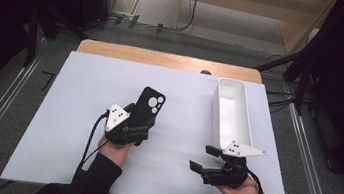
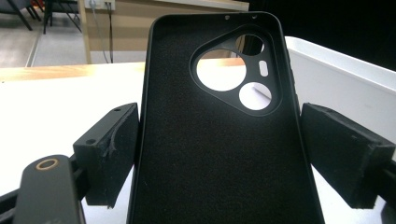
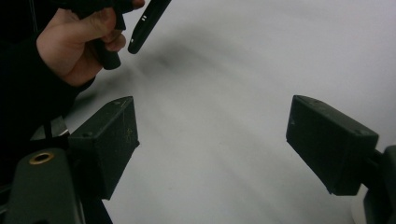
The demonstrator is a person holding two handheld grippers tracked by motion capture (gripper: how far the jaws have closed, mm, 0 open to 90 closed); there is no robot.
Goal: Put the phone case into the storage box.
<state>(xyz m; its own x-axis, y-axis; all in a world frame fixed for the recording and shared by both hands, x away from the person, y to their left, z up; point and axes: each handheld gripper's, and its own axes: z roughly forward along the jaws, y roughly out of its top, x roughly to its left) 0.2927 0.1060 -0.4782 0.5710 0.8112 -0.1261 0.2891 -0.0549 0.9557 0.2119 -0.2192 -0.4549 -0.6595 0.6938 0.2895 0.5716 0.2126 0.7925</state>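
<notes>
A black phone case with a camera cutout near its far end is held above the white table. In the left gripper view the phone case shows its felt-lined inside and stands upright between the two jaws. My left gripper is shut on its lower sides. My right gripper stands open near the table's front right, jaws pointing left, nothing between them. In the right gripper view the case's edge and the other hand show at the upper left.
A long white bin lies at the right of the white table sheet, just beyond my right gripper. A wooden table edge runs along the back. Floor rails and dark stands flank the table.
</notes>
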